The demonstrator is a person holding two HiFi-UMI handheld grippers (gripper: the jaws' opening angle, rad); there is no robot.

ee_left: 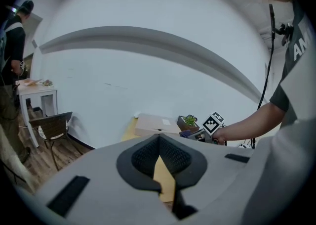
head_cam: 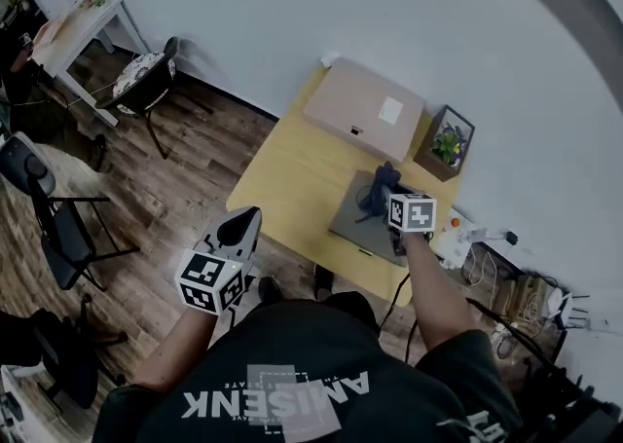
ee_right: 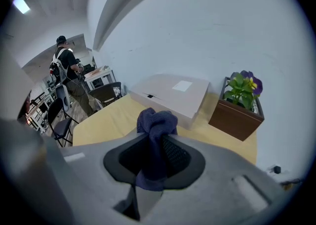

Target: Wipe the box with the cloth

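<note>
- The right gripper (ee_right: pixel 157 141) has its dark, ribbed pads (ee_right: pixel 174 154) clamped on the cloth (ee_right: pixel 156 120). It is a single dark blue, soft, fuzzy cloth, bunched into a knot above the jaw tips with a tail hanging below them.
- The left gripper (ee_left: pixel 159 139) has its jaw tips pressed together on nothing. It hangs off the table's near-left side, over the wood floor (head_cam: pixel 195 154).
- In the head view, the right gripper sits over a grey flat case (head_cam: pixel 355 225) at the table's near right edge.
- The one box (ee_right: pixel 174 93) is a flat, rectangular, pale cardboard box with a white label on its lid. It lies closed at the far edge of the yellow table (ee_right: pixel 106 120), against the wall, apart from the cloth.
- One brown wooden planter (ee_right: pixel 236 117) with green leaves and purple flowers stands at the far right corner, just beside the box.
</note>
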